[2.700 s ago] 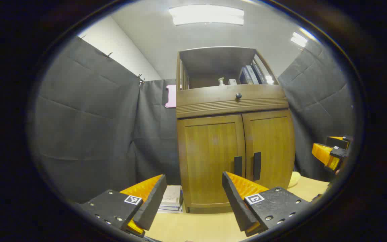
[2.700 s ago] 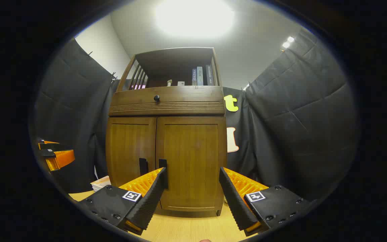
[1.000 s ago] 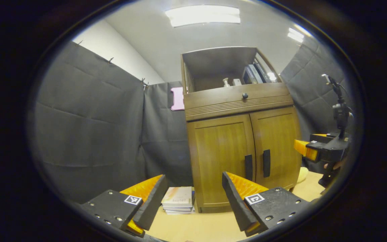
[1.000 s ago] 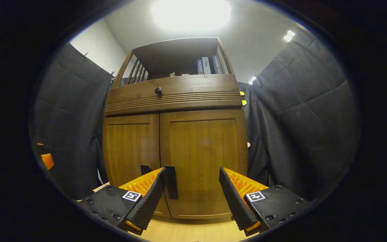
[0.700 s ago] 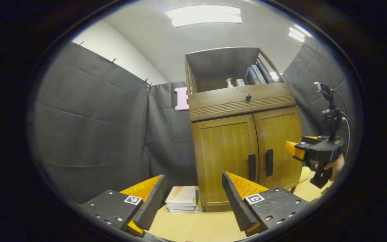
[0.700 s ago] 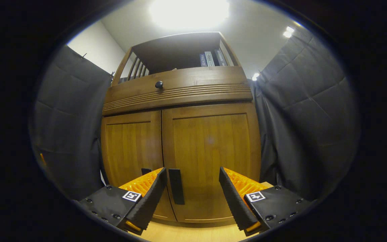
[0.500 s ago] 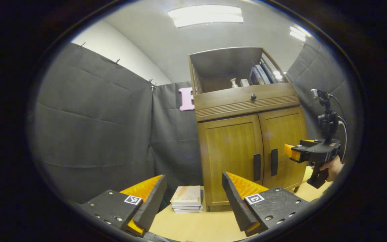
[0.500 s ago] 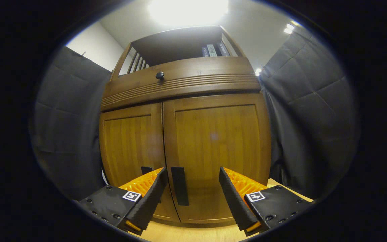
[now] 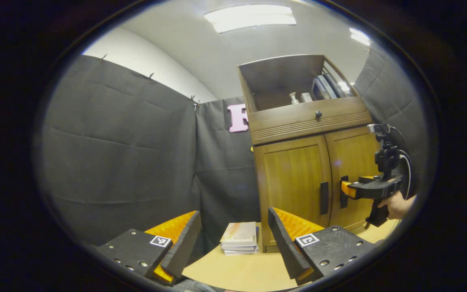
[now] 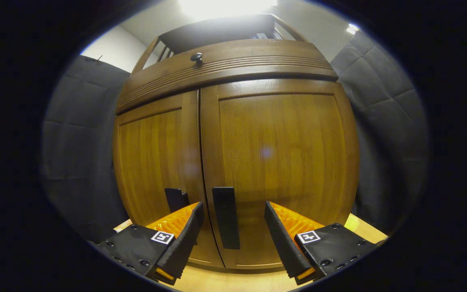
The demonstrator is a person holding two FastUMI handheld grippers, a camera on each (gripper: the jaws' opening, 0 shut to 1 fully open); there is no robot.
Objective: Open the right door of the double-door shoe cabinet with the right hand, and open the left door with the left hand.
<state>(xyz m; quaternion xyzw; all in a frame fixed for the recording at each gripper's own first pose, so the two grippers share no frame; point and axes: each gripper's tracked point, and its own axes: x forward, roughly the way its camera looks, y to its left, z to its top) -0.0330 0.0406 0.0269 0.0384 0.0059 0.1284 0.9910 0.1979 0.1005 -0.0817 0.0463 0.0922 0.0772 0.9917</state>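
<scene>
The wooden shoe cabinet stands on the table with both doors closed. In the right gripper view the right door is very close. Its black upright handle stands between the spread fingers of my open right gripper, and I cannot tell whether they touch it. The left door's handle sits just left of that. In the left gripper view my left gripper is open and empty, well back from the left door and its handle. The right gripper, held by a hand, reaches the right handle.
A stack of books lies on the light wooden table just left of the cabinet's foot. Above the doors is a drawer with a round knob, and an open shelf with books and a bottle. Black cloth walls surround the booth.
My right gripper has moved in close to the cabinet, so the right door's handle now stands between its fingers. My left gripper has turned leftward. Both doors stay closed.
</scene>
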